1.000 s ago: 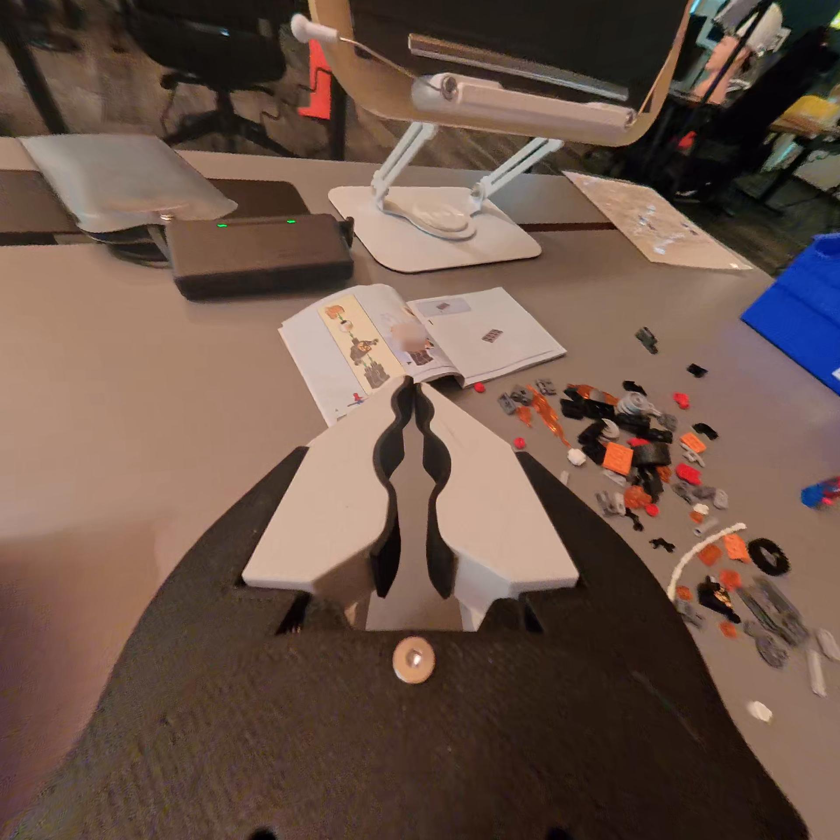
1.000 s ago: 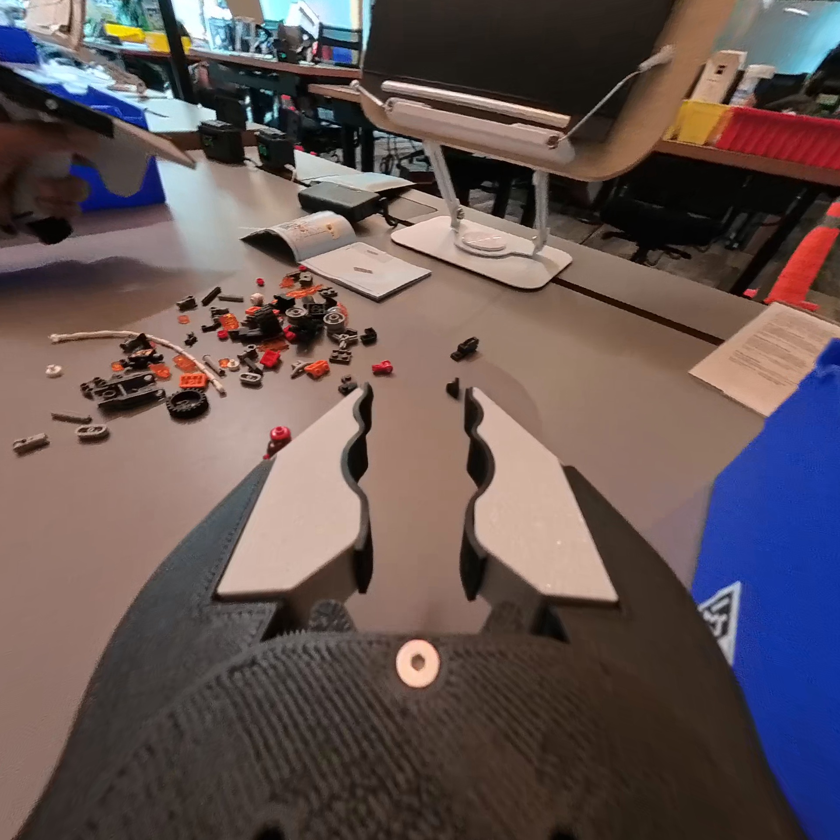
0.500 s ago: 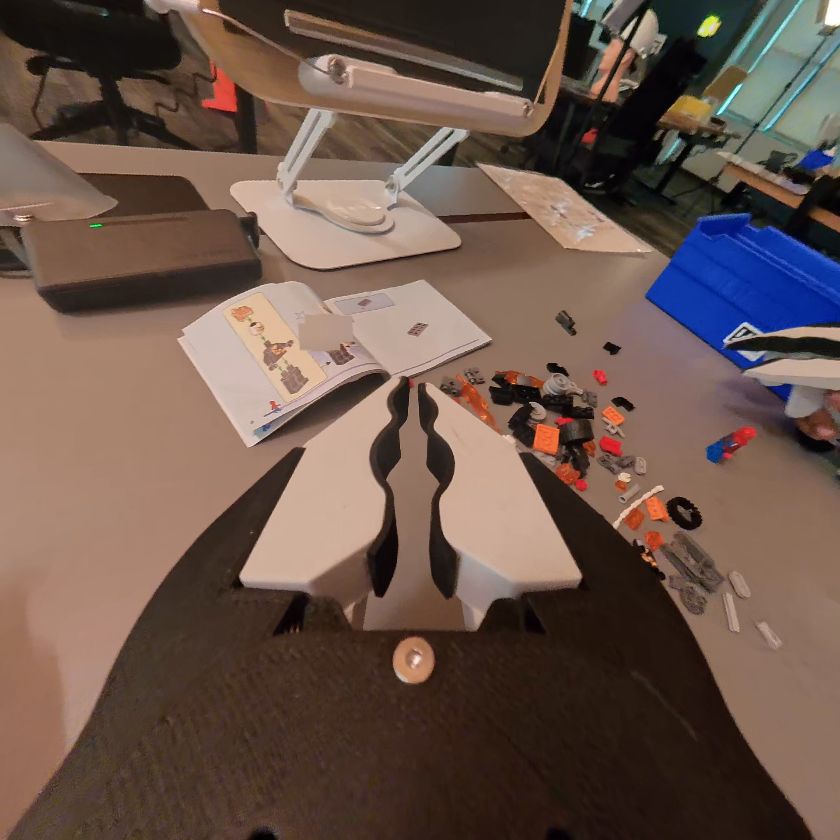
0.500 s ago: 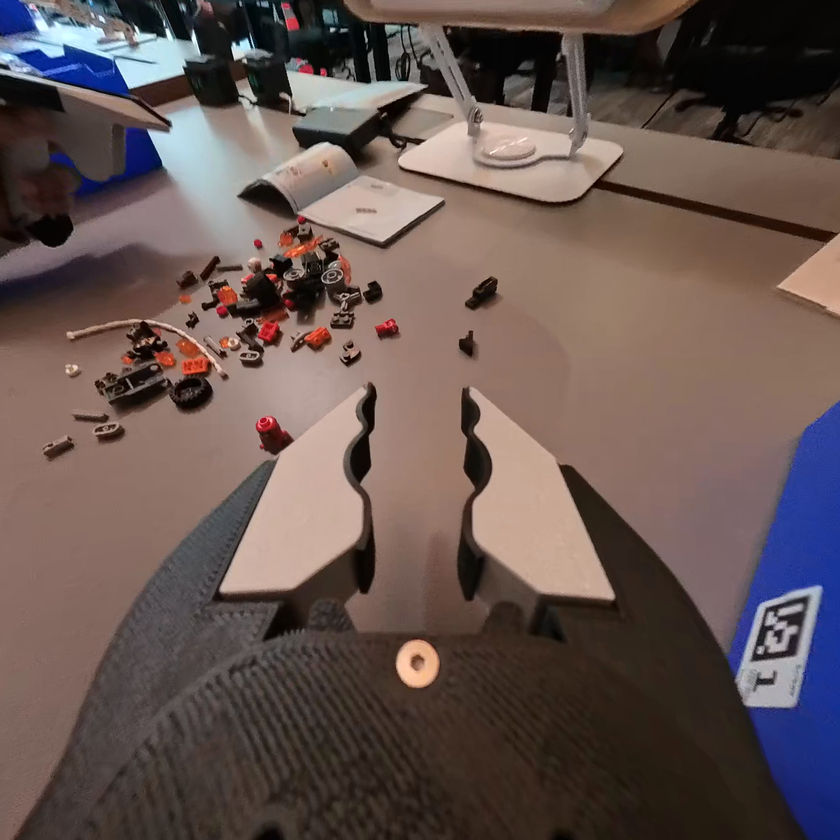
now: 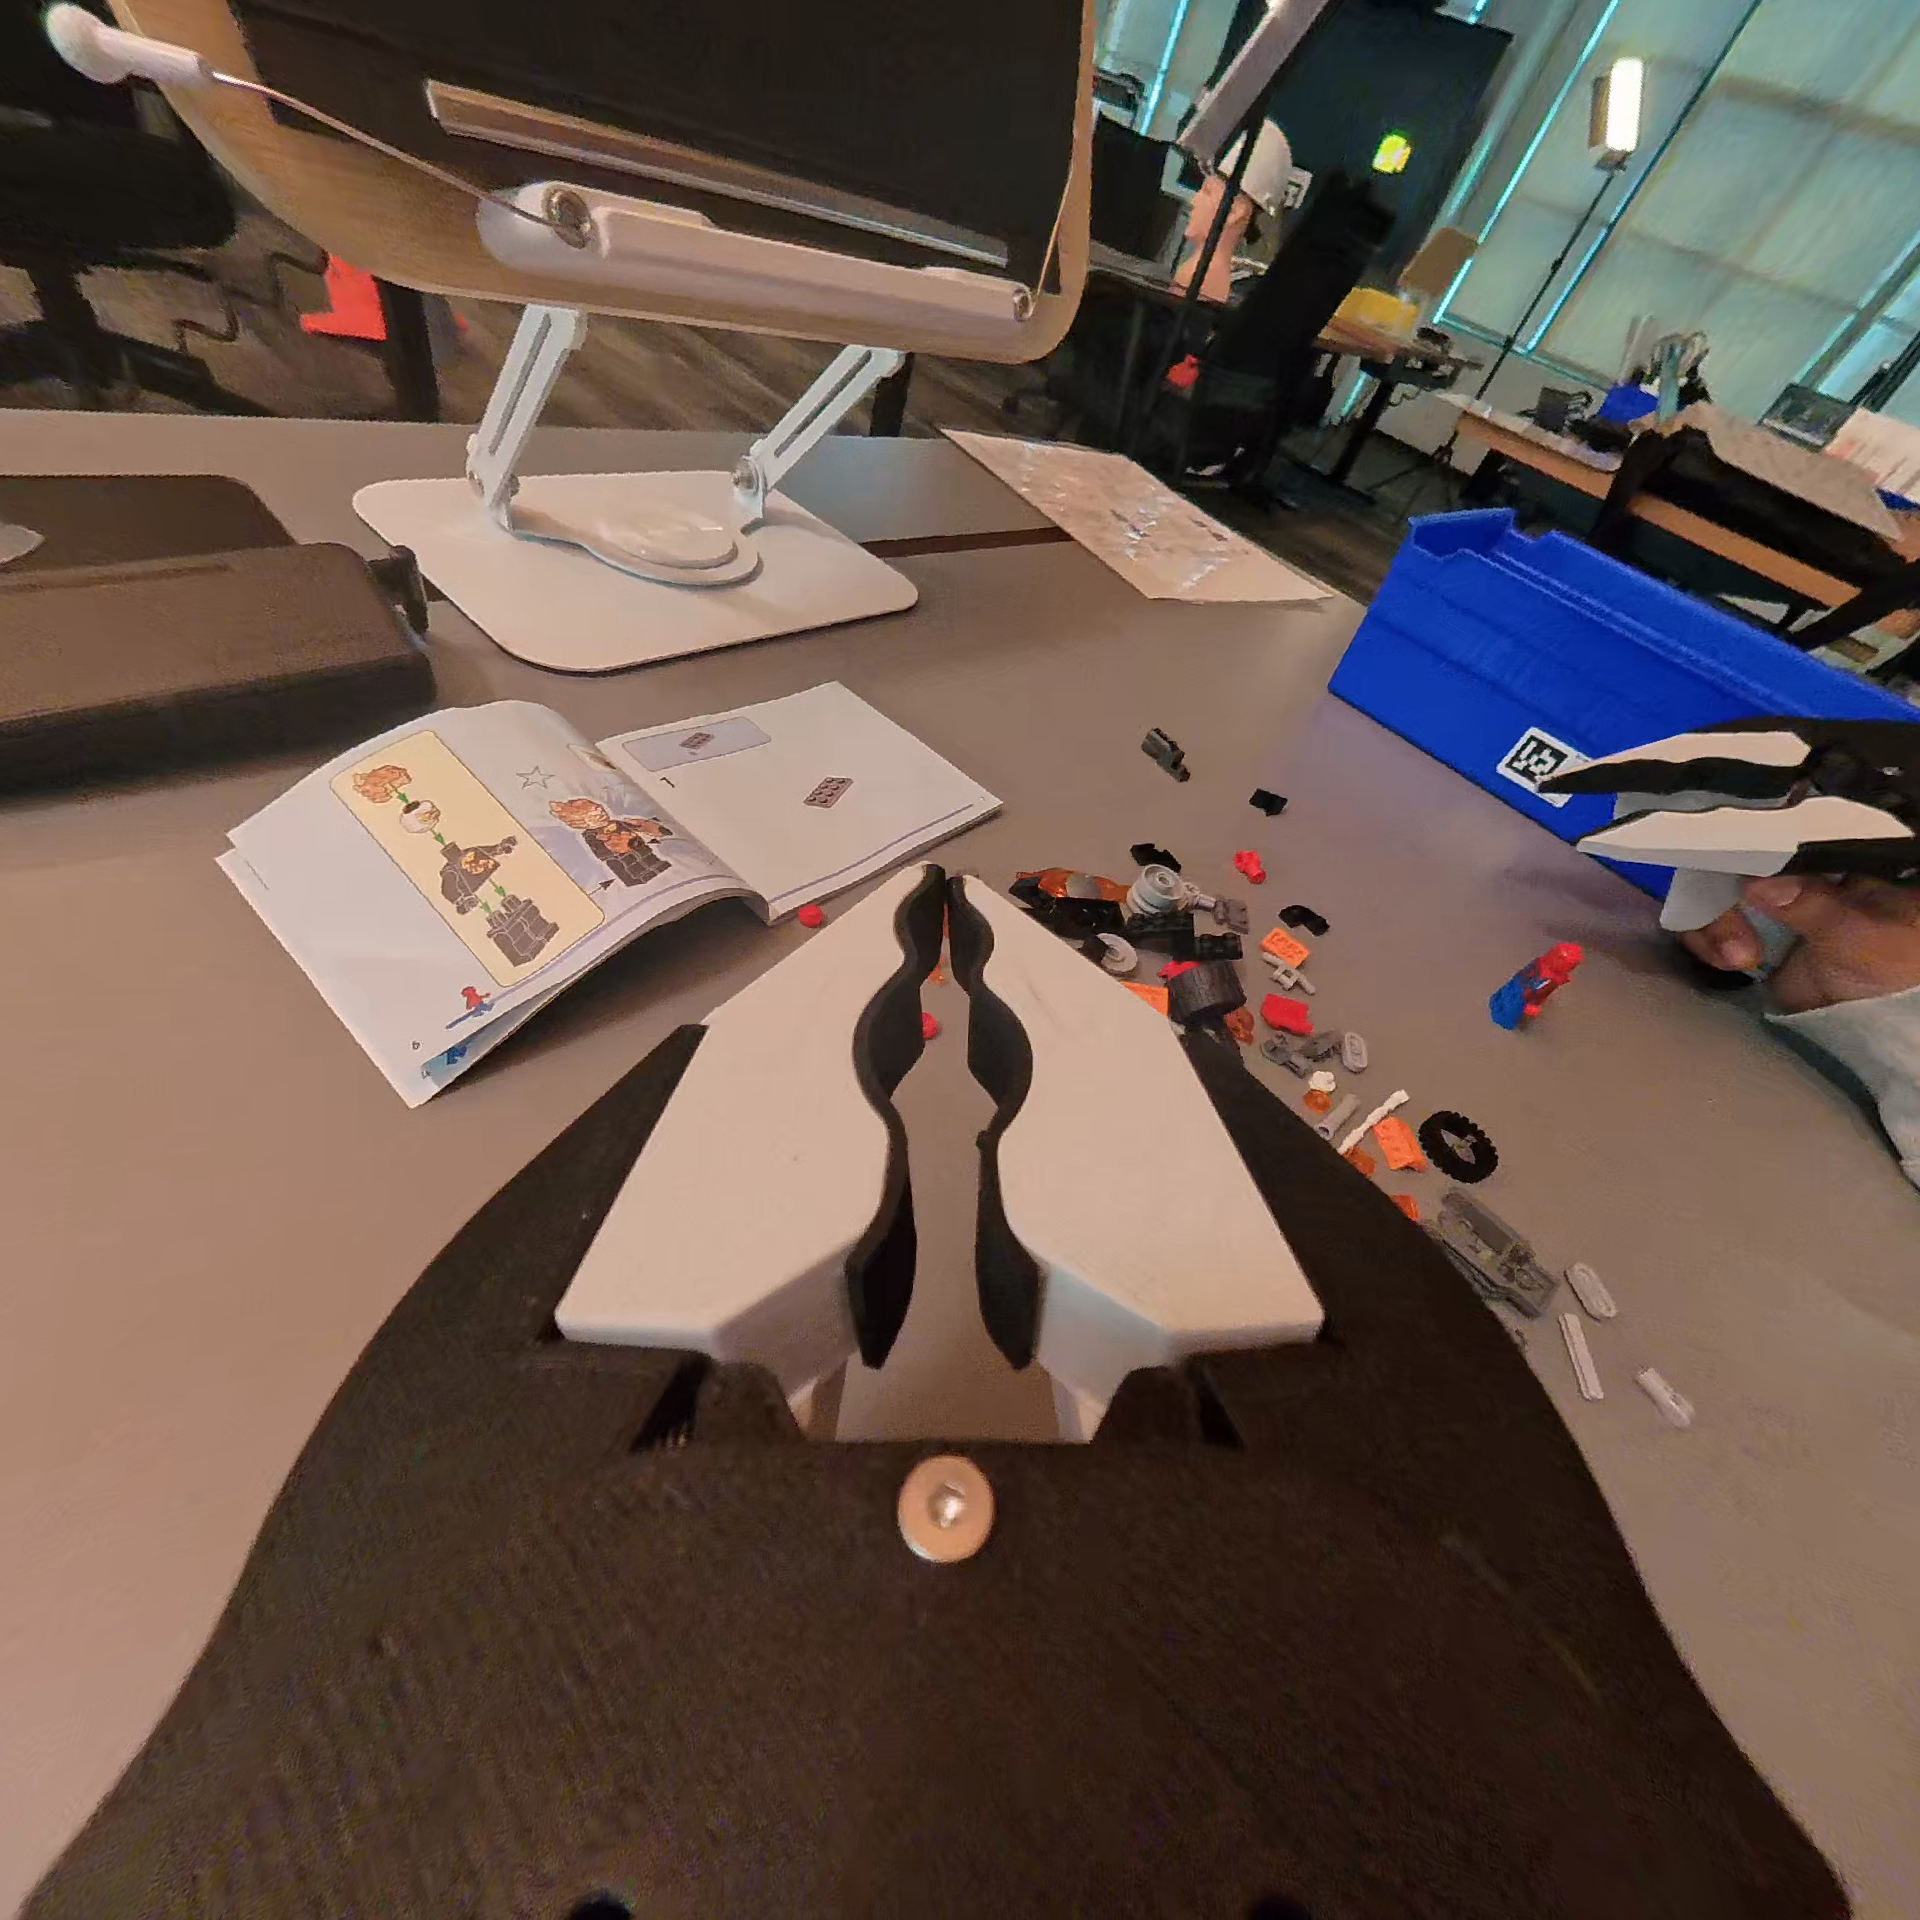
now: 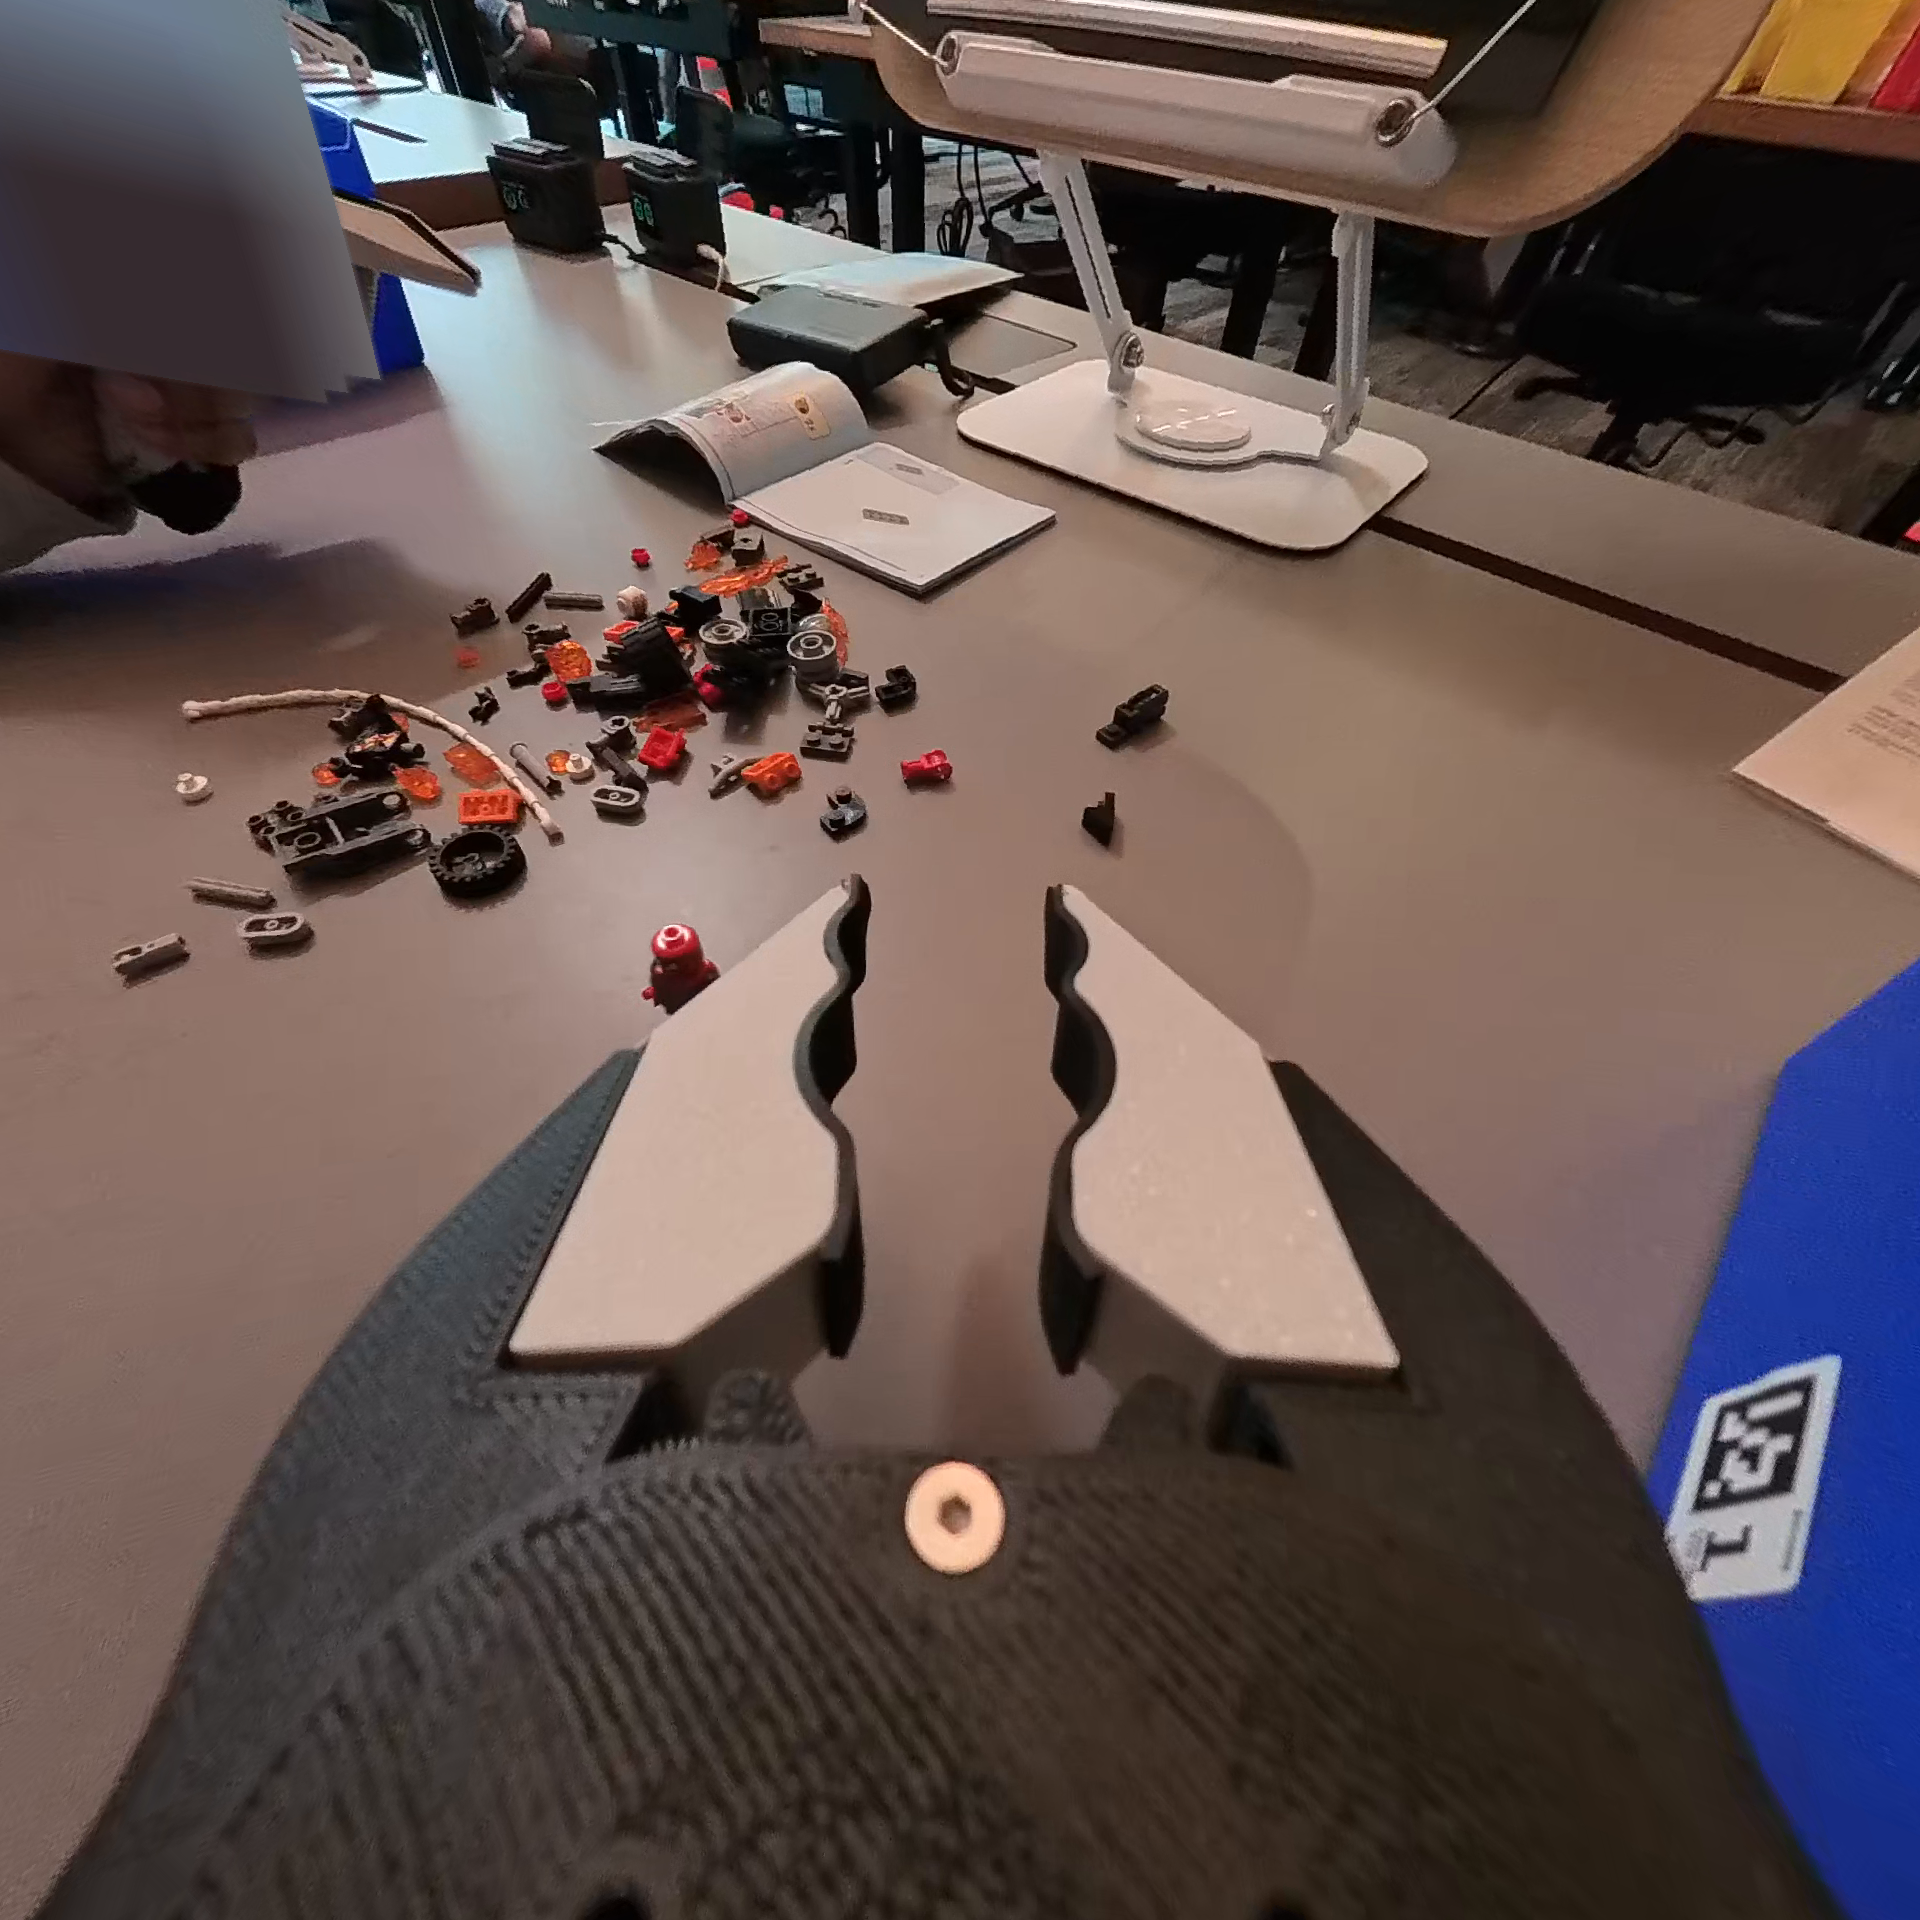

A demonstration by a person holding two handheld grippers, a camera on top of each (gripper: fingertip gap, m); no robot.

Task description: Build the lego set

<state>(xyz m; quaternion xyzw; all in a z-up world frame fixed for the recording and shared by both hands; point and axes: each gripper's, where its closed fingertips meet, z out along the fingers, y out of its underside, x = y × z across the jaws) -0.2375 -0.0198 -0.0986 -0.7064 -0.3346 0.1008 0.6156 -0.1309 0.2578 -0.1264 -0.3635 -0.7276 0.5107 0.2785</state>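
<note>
Loose lego pieces (image 5: 1195,956), black, orange, red and grey, lie scattered on the grey table, with an open instruction booklet (image 5: 582,862) behind them. My left gripper (image 5: 945,883) is shut and empty, held above the table with its tips over the pile's near-left edge. My right gripper (image 6: 954,899) is open and empty, low over bare table in front of the pile (image 6: 665,686). A red minifigure (image 6: 677,961) stands just left of its left finger. In the left wrist view the same figure (image 5: 1536,982) shows red and blue, below the right gripper (image 5: 1558,784).
A blue bin (image 5: 1558,644) stands at the right, close beside the right gripper (image 6: 1818,1247). A white monitor stand (image 5: 644,582) and a black power pack (image 5: 187,644) are at the back. A paper sheet (image 6: 1849,748) lies at the far right. A white string (image 6: 312,707) lies among the pieces. Some 30 centimetres of space lies between my two pairs of fingers.
The left gripper has swung right and closer to the pile, bringing the right gripper and blue bin into its view. The right gripper dipped, then levelled. Neither gripper's jaws changed.
</note>
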